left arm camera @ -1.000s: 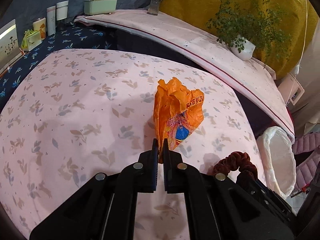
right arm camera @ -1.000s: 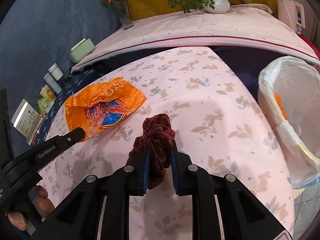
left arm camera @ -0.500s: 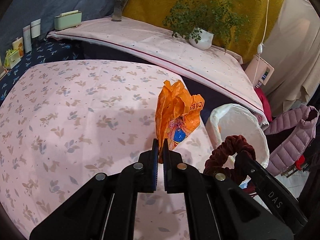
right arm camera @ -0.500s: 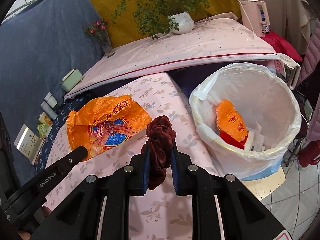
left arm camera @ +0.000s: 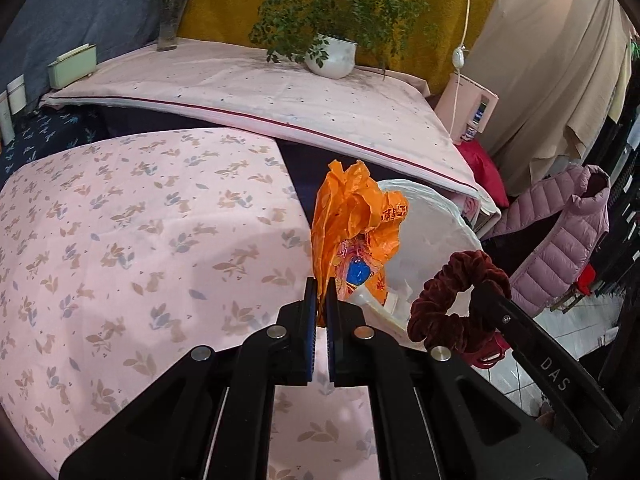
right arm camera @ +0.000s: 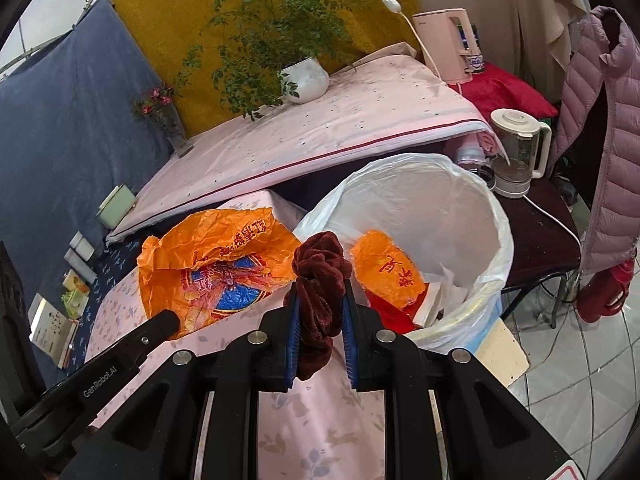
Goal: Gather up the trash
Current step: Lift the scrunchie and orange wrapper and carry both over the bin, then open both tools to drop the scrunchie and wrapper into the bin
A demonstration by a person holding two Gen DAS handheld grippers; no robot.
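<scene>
My left gripper [left arm camera: 321, 294] is shut on the lower edge of a crumpled orange plastic bag [left arm camera: 354, 236], which stands up from the jaws over the table's right edge. The same orange bag [right arm camera: 216, 264] shows in the right wrist view, with the left gripper's finger [right arm camera: 158, 326] below it. My right gripper [right arm camera: 320, 300] is shut on a dark red velvet scrunchie [right arm camera: 320, 280], held just left of the bin; the scrunchie [left arm camera: 456, 300] also hangs at lower right in the left wrist view. The white-lined trash bin [right arm camera: 472, 200] holds an orange wrapper [right arm camera: 386, 268] and paper scraps.
The table wears a pink floral cloth [left arm camera: 132, 248]. Behind it is a raised pink-covered surface [left arm camera: 260, 92] with a potted plant [left arm camera: 332, 56] and a flower vase [left arm camera: 170, 28]. A kettle [right arm camera: 516, 152], a pink puffer jacket [right arm camera: 600, 128] and a red flask [right arm camera: 604, 292] stand right of the bin.
Both grippers have swung right across the table with the bag and the scrunchie still held. The bin has come from the right edge to just beyond the fingertips.
</scene>
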